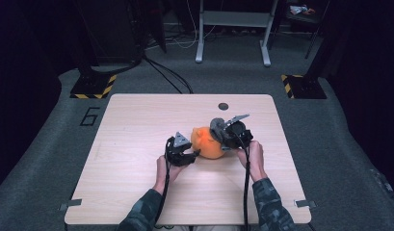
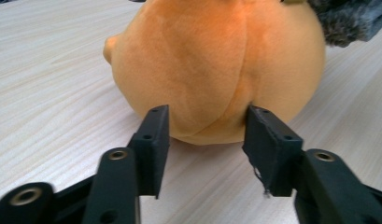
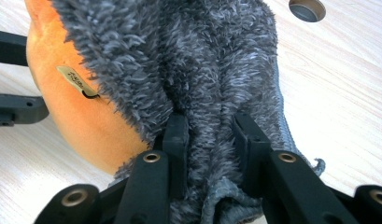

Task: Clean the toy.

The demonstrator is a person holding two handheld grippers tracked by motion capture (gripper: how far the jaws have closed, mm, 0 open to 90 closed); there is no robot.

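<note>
You are working a round orange plush toy (image 1: 207,143) wearing a fuzzy grey fabric cover (image 3: 188,60), at the centre of the pale wooden surface (image 1: 137,125). It looks soft, light and squashy, so pinch the fabric. Your right claw (image 3: 209,135) is clamping the grey pile, wrist raised; your left claw (image 2: 205,123) is half open, straddling the orange base.
</note>
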